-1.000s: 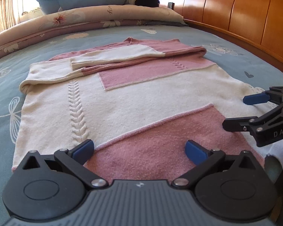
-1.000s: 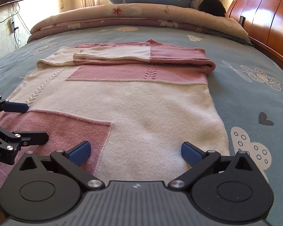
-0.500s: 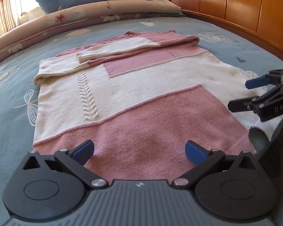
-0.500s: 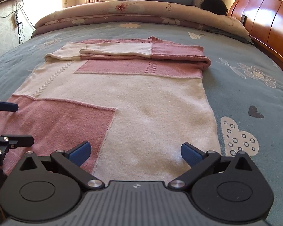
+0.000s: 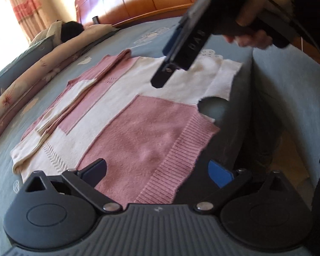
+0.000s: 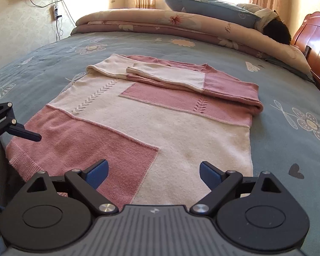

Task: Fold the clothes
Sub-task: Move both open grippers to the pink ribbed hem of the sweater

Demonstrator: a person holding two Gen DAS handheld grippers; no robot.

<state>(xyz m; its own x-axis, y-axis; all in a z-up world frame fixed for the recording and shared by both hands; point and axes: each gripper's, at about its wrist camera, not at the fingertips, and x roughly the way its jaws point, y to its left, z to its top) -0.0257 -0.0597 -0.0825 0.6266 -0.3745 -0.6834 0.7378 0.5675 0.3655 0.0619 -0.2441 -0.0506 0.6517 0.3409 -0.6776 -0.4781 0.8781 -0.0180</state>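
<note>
A pink and cream knitted sweater (image 6: 151, 123) lies flat on the blue bedspread, its sleeves folded across the far end. Its ribbed hem (image 5: 177, 160) reaches the bed's near edge. My left gripper (image 5: 157, 171) is open and empty, just above the pink hem corner. My right gripper (image 6: 153, 170) is open and empty over the hem's middle. In the left wrist view the right gripper (image 5: 181, 49) hangs tilted above the cream corner. In the right wrist view a finger of the left gripper (image 6: 21, 132) shows at the left by the pink corner.
A rolled floral quilt (image 6: 181, 25) and a blue pillow (image 6: 204, 6) lie along the far side of the bed. A wooden headboard (image 6: 315, 40) stands at the right. The bed edge drops to the floor (image 5: 288, 149) beside the hem.
Both grippers pulled back toward the bed's near edge and rose. The left one swung left and now views the sweater at an angle. The right gripper now hangs above the cream corner. Both stay open.
</note>
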